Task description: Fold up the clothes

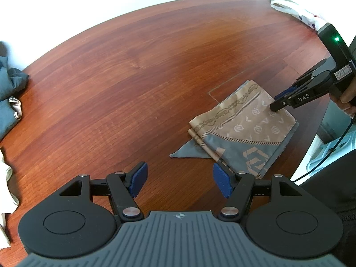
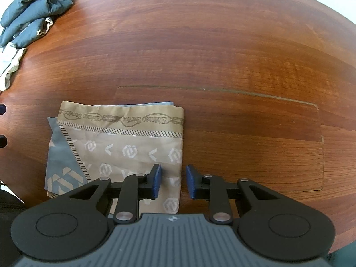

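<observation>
Folded tan scarf (image 2: 124, 146) sits flat on the bench (image 2: 222, 44), right gripper (image 2: 173, 183) jaws slightly apart straddling its right edge, left gripper (image 1: 179, 181) spread and empty nearby, so a careless pinch could drag the layers and undo the fold.

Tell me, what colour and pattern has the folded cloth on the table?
Tan and grey-blue folded cloth, with pale hexagon logos and a chain border; clearest in the right wrist view.

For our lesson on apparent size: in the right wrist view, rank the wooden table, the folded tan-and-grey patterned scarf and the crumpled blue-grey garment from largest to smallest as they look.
1. Wooden table.
2. Folded tan-and-grey patterned scarf.
3. Crumpled blue-grey garment, though it lies farther off and is cut by the frame edge, so its true size is unsure.
</observation>
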Action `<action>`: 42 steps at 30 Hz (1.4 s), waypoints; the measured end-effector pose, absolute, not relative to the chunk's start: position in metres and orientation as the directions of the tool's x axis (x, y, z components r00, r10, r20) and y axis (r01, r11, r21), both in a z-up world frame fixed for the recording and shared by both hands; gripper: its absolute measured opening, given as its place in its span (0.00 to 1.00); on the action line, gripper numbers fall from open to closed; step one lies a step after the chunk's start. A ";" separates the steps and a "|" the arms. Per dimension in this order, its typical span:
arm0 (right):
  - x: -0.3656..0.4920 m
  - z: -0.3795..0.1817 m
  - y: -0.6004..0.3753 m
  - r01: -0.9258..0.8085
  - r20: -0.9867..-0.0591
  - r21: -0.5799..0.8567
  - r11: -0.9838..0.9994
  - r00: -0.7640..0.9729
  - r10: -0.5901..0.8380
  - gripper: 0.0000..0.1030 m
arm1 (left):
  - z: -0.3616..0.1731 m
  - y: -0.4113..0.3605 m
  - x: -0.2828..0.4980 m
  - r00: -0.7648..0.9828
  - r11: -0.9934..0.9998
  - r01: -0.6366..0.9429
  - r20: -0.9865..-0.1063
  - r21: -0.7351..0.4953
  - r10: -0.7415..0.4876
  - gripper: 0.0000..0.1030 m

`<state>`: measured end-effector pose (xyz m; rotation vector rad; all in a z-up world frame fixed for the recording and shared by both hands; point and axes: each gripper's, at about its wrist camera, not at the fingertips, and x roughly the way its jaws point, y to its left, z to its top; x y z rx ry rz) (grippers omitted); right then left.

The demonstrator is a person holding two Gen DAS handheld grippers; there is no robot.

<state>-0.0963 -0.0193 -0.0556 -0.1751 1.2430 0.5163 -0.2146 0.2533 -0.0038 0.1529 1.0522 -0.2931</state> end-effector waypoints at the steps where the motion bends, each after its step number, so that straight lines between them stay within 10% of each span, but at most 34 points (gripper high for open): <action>1: -0.096 -0.056 -0.020 -0.464 -0.932 0.156 0.872 0.223 0.286 0.18 | -0.003 0.253 -0.214 0.461 0.951 0.310 -0.872 -0.014 -0.163 0.66; 5: -0.095 -0.055 -0.023 -0.454 -0.928 0.172 0.874 0.222 0.298 0.03 | -0.003 0.251 -0.212 0.459 0.949 0.316 -0.873 -0.011 -0.163 0.66; 42: -0.108 0.007 -0.014 -0.432 -0.919 0.002 0.902 0.355 0.171 0.03 | -0.007 0.283 -0.223 0.478 0.938 0.338 -0.844 -0.078 -0.243 0.66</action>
